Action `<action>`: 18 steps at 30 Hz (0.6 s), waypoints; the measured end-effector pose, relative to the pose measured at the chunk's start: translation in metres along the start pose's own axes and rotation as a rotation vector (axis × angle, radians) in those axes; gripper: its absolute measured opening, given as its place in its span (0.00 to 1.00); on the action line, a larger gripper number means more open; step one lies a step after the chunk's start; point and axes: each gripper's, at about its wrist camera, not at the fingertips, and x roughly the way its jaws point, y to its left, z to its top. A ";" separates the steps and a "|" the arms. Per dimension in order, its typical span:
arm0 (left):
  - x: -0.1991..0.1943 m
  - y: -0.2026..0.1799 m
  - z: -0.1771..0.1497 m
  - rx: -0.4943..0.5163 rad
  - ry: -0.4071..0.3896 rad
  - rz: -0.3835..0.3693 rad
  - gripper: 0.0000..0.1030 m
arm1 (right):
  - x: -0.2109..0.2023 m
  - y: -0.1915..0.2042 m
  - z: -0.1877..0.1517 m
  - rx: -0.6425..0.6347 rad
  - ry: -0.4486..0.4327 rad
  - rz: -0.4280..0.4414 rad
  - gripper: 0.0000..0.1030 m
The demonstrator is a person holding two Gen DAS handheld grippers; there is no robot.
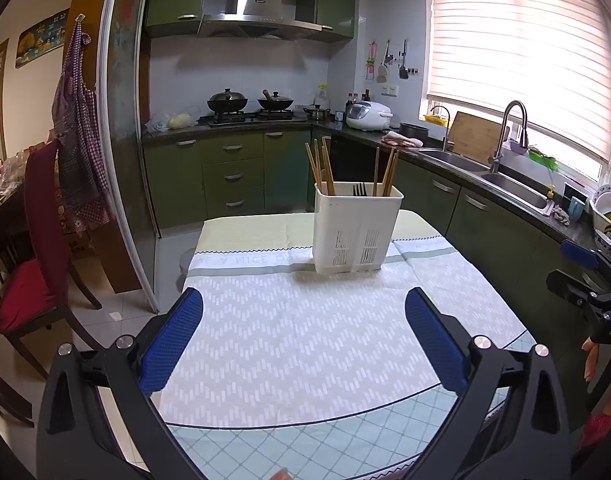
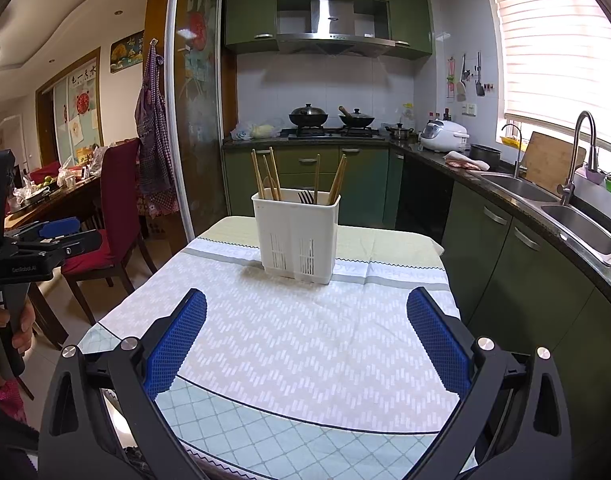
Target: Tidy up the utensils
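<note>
Standing upright on the far part of the table (image 1: 265, 344), the white utensil holder (image 1: 355, 232) is our landmark, and we hold both tools short of it. Our left gripper (image 1: 303, 334) has its blue pads (image 1: 173, 344) spread wide with nothing between them, only the patterned cloth (image 2: 305, 352) showing in the gap. Our right gripper (image 2: 305, 336) is likewise released and empty, well apart from the holder. Inside the holder, wooden chopsticks (image 1: 319, 168) lean in its left part and more chopsticks stand toward its right, with a dark fork (image 2: 306, 197) between the two groups; we think a wooden spoon sits among the left ones, though it is too small to be sure. The holder rests on a grey lettered band of the cloth. Behind the holder runs a green kitchen counter with two woks (image 2: 308, 116) on the stove, and to the holder's right a sink (image 1: 513, 188) under the window. Left of the holder stands a red chair (image 2: 117, 208)
</note>
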 end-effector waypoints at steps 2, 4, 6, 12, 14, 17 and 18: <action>0.000 0.000 0.001 0.001 0.001 0.000 0.94 | 0.000 0.000 0.000 0.002 0.000 0.002 0.96; 0.000 0.000 0.001 0.000 0.002 0.002 0.94 | 0.000 0.000 -0.001 0.000 0.001 0.001 0.96; -0.001 0.000 0.001 0.000 0.003 0.002 0.94 | 0.000 0.000 -0.001 0.001 0.000 0.000 0.96; 0.000 0.000 0.001 0.004 0.002 0.009 0.94 | 0.000 0.000 -0.001 0.002 0.000 0.002 0.96; 0.001 0.000 0.001 0.002 0.005 0.015 0.94 | 0.000 0.000 -0.001 0.002 0.001 0.001 0.96; 0.002 0.002 0.001 0.001 0.007 0.019 0.94 | 0.000 0.000 -0.001 0.003 0.000 0.001 0.96; 0.002 0.002 0.001 0.002 0.008 0.021 0.94 | 0.000 0.001 -0.001 0.003 0.000 0.000 0.96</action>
